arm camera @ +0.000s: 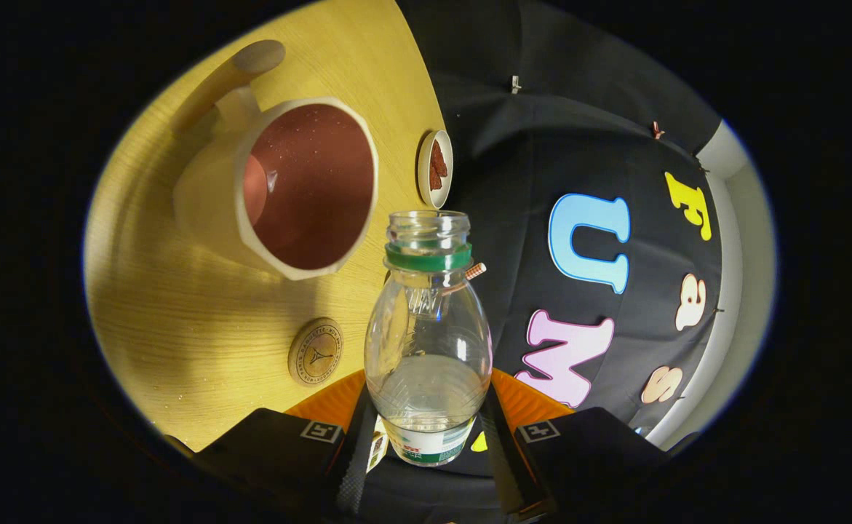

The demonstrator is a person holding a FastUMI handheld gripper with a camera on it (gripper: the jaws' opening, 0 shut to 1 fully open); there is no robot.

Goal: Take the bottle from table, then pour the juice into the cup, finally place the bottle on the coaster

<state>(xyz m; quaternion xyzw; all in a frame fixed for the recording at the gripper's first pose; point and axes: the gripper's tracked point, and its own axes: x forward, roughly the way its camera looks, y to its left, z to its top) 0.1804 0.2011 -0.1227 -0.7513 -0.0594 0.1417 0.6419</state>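
My gripper has both fingers pressed against the lower body of the bottle, one on each side, so I am pinching it and carrying it off the table. Taking the bottle is therefore done. The bottle is clear, uncapped, with a green ring at the neck, and its open mouth points to 12 o'clock from my fingers. A small amount of pale liquid sits in its lower part, near my fingers; most of the bottle looks empty.

The whole scene is rolled over: the wooden table fills the 9 to 11 o'clock side and the booth wall the 1 to 4 o'clock side, so I judge that I am holding the bottle tipped, somewhere in the pouring step. Whether juice has already gone over I cannot tell.

Just outward at 10 o'clock from my fingers lies the round coaster, bare, flat on the table. Farther out, at 11 o'clock from the bottle's mouth, stands the cup, a pale mug with a dark reddish inside and its handle on the far side; I cannot make out a liquid level in it. Beyond the mouth at 12 o'clock sits a small dish with something reddish-brown in it.

Still left, as I read it: finish the pour if unfinished, right the bottle, then set it on the coaster.
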